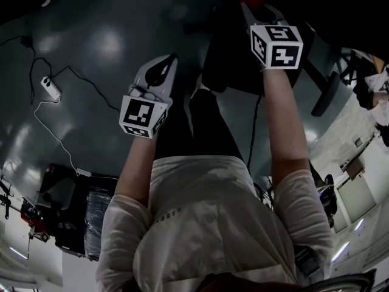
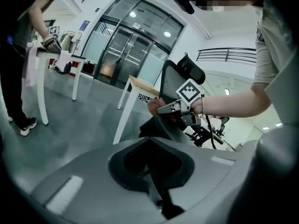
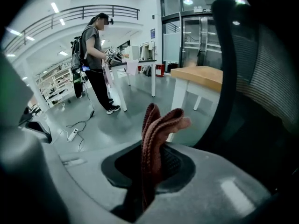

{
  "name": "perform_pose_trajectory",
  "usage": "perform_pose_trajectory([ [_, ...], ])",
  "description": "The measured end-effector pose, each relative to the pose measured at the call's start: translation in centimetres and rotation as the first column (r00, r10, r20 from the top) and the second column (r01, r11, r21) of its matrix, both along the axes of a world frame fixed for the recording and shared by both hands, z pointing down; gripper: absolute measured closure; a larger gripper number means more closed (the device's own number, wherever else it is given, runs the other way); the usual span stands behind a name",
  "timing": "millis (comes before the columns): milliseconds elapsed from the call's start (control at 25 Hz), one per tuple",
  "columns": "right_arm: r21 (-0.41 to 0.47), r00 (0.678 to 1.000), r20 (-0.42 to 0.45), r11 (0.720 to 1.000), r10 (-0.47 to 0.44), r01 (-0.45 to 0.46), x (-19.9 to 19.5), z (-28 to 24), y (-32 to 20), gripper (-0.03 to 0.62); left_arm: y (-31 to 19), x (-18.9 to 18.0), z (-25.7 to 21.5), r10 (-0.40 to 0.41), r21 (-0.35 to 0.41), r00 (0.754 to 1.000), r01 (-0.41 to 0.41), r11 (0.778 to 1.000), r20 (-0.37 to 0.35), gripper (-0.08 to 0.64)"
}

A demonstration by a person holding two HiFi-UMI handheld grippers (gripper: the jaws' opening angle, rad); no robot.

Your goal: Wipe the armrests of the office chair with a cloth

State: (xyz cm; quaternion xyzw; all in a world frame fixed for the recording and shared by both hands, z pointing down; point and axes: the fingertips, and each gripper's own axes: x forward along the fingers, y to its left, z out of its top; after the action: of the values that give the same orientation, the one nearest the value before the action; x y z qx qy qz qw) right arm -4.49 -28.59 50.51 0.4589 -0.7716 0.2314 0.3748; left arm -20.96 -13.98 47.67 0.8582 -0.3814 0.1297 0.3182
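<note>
The black office chair [image 1: 234, 62] stands ahead of me on the grey floor, its mesh back [image 3: 254, 78] filling the right of the right gripper view. My right gripper [image 1: 260, 14] is shut on a reddish-brown knitted cloth [image 3: 156, 134] that sticks up folded from between its jaws. The left gripper view shows that gripper [image 2: 164, 108] pressing the cloth [image 2: 153, 105] against the chair [image 2: 177, 78]. My left gripper [image 1: 165, 66] hangs lower and to the left, off the chair, jaws together with nothing in them. A dark armrest [image 1: 326, 93] juts out at the chair's right.
A white power strip [image 1: 50, 88] and cables lie on the floor at left. A wooden-topped table [image 3: 201, 76] stands behind the chair. Another person [image 3: 96, 59] works at a white table [image 2: 56, 59] further off. Dark cases [image 1: 67, 212] sit by my left side.
</note>
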Motion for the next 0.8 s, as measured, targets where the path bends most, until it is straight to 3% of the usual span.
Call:
perform_pose_trajectory([
  [120,-0.011,0.996,-0.053,0.997,-0.073,0.073,-1.5,0.1,-0.2,0.545,-0.1,-0.8,0.4,-0.004,-0.008,1.0,0.004,1.0,0.004,0.543],
  [400,0.004,0.987,-0.061,0.989,-0.147,0.147,-5.4,-0.4,0.0,0.545,0.0,-1.8,0.5,-0.022,-0.018,1.0,0.022,1.0,0.0,0.543],
  [800,-0.027,0.948,-0.085,0.952,-0.307,0.305,-10.5,-0.3,4.0,0.545,0.9,-2.1,0.1,-0.044,-0.005,0.999,0.044,0.999,-0.02,0.543],
])
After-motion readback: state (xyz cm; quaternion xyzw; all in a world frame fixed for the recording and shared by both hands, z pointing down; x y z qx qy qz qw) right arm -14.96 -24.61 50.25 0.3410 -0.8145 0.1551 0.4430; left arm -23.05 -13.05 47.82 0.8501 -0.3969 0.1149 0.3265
